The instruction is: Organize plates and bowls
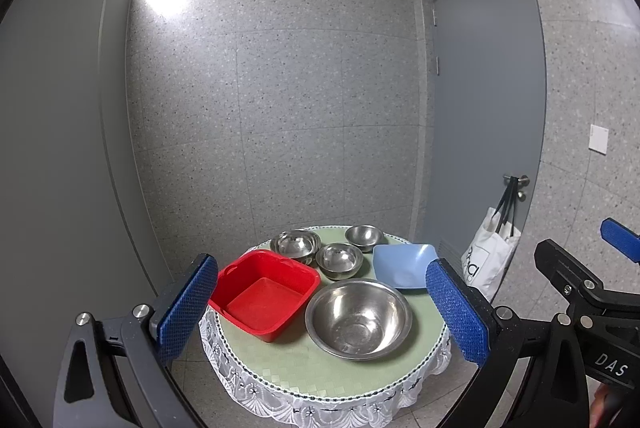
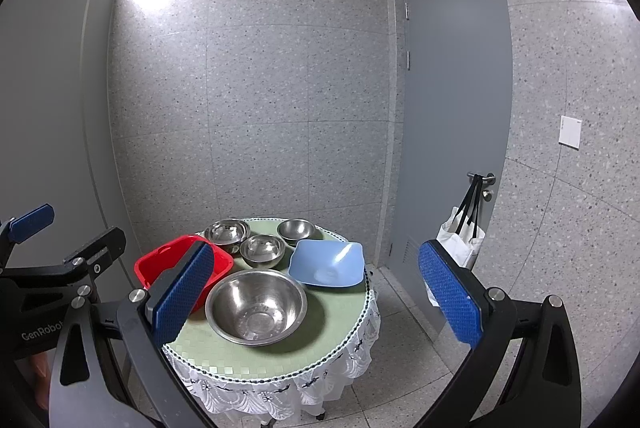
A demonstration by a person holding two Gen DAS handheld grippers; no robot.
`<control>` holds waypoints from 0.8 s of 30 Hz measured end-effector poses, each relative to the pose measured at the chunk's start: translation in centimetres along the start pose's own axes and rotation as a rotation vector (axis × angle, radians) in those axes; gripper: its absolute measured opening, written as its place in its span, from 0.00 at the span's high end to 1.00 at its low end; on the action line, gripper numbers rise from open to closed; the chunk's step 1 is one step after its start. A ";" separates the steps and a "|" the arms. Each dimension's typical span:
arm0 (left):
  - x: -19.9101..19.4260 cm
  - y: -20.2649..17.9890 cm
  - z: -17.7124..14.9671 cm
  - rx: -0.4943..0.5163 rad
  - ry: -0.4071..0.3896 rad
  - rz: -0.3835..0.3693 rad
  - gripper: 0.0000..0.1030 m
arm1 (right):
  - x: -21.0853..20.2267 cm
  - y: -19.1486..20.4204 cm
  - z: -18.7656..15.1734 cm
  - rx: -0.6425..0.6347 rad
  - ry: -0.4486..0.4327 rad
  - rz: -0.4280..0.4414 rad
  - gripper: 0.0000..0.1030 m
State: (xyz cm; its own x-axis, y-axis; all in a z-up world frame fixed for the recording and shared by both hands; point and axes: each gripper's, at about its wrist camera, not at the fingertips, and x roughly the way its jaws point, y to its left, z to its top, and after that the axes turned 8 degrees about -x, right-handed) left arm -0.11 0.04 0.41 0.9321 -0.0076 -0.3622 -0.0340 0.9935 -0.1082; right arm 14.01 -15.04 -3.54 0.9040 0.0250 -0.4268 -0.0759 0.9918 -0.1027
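A small round table (image 1: 288, 368) with a green cloth holds a red square basin (image 1: 264, 294), a large steel bowl (image 1: 358, 318), three smaller steel bowls (image 1: 339, 260), (image 1: 295, 244), (image 1: 363, 236) and a blue square plate (image 1: 404, 264). My left gripper (image 1: 322, 316) is open and empty, held back from the table's near edge. In the right wrist view the large bowl (image 2: 256, 306), basin (image 2: 180, 264) and blue plate (image 2: 326, 264) show. My right gripper (image 2: 316, 298) is open and empty, also short of the table.
A grey door (image 1: 484, 107) stands at the right with a white tote bag (image 1: 486, 256) hanging from its handle. Speckled tile walls close in behind the table. A grey cabinet panel (image 1: 56, 147) is on the left. A lace skirt hangs off the table's rim.
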 end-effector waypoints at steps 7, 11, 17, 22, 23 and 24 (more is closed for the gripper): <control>0.1 0.1 0.0 -0.001 0.000 0.000 0.01 | -0.1 0.1 0.1 -0.001 0.000 -0.001 0.00; 0.0 0.0 0.0 -0.002 0.001 0.000 0.01 | -0.1 0.1 0.0 0.000 0.000 -0.001 0.00; 0.0 0.0 0.0 -0.002 0.000 0.000 0.01 | -0.2 0.2 0.1 -0.001 -0.001 0.000 0.00; 0.0 0.0 0.1 -0.002 0.001 0.002 0.01 | -0.2 0.2 0.1 -0.001 0.000 -0.001 0.00; 0.0 0.0 0.1 -0.002 0.000 0.002 0.01 | -0.2 0.3 0.1 -0.001 0.000 0.000 0.00; 0.1 0.0 0.1 -0.002 0.001 0.002 0.01 | -0.2 0.3 0.1 0.000 0.000 -0.001 0.00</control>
State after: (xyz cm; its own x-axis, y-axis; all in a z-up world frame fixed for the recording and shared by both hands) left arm -0.01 0.04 0.47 0.9317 -0.0056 -0.3631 -0.0367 0.9933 -0.1095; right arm 13.86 -14.77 -3.44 0.9043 0.0242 -0.4263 -0.0753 0.9918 -0.1034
